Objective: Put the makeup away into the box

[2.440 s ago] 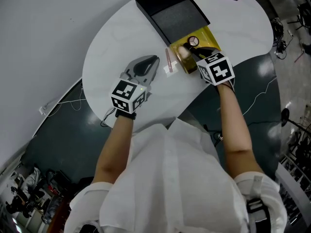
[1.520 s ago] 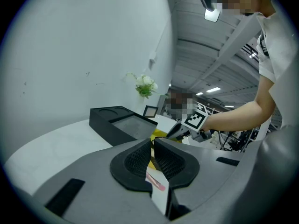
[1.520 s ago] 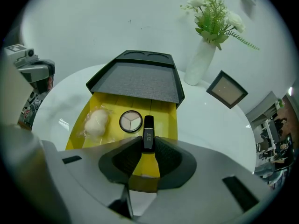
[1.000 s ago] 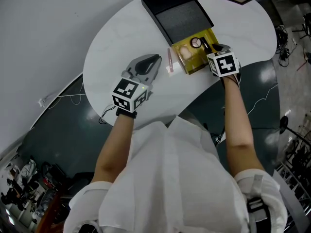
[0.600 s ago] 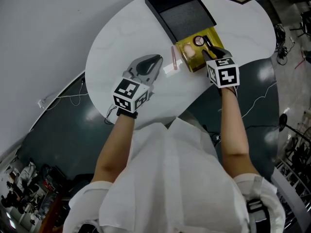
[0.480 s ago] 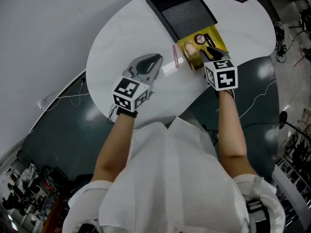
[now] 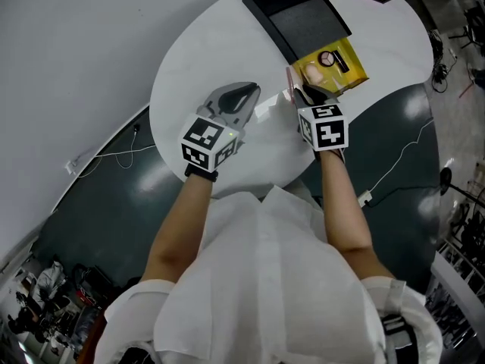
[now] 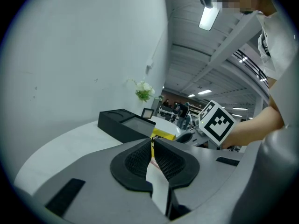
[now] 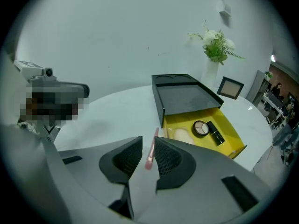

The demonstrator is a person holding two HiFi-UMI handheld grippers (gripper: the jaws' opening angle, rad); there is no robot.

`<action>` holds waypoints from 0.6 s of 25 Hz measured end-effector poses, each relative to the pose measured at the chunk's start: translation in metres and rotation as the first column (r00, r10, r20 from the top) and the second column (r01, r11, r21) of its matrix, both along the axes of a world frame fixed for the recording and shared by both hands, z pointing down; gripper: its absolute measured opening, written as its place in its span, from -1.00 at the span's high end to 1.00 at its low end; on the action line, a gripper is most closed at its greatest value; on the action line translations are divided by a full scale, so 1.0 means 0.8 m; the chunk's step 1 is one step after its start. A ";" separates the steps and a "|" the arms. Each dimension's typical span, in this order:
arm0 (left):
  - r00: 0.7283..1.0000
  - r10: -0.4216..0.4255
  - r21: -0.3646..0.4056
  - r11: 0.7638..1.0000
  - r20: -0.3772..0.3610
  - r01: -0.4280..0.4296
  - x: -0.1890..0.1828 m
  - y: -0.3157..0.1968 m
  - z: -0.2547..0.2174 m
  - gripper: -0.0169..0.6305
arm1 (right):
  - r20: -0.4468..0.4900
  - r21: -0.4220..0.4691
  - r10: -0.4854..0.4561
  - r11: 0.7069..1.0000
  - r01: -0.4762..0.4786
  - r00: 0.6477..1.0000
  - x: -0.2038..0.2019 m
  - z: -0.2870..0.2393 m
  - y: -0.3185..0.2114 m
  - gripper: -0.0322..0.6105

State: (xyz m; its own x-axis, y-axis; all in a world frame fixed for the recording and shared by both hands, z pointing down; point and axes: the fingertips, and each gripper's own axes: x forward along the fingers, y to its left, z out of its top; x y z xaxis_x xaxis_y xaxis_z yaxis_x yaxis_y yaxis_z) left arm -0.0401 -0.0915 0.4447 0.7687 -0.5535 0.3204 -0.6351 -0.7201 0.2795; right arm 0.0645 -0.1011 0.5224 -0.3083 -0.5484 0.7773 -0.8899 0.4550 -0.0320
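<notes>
Right gripper view shows the right gripper (image 9: pixel 148 143), its jaws just closing, astride a pink makeup stick (image 9: pixel 151 157). The stick lies on the white table (image 9: pixel 112 111) just beside the open yellow box (image 9: pixel 229 130). The pads seem not yet to press it. The left gripper (image 8: pixel 152 146) is clenched, empty.

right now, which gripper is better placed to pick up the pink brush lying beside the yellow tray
Right. The right gripper sits over the pink brush, which lies between its jaws; they have just been closing but don't visibly clamp it. The left gripper is shut and off to the side.
</notes>
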 end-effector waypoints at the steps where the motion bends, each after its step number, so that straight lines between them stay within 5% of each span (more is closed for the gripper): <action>1: 1.000 0.003 0.000 1.000 0.002 -0.003 -0.004 0.001 0.000 0.87 | -0.005 -0.008 0.007 1.000 -0.007 1.000 -0.005 0.007 0.002 0.66; 15: 0.999 0.029 -0.022 0.999 0.031 -0.028 -0.055 0.014 0.011 0.87 | -0.127 -0.065 0.118 0.990 -0.127 0.985 -0.012 0.071 -0.013 0.66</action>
State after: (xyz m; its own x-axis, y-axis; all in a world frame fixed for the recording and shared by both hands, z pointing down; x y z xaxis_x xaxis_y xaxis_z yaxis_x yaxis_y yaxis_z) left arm -0.0842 -0.0803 0.4538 0.7732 -0.5245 0.3564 -0.6234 -0.7319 0.2751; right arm 0.0548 -0.1117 0.5788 -0.1423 -0.5168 0.8442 -0.9381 0.3426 0.0516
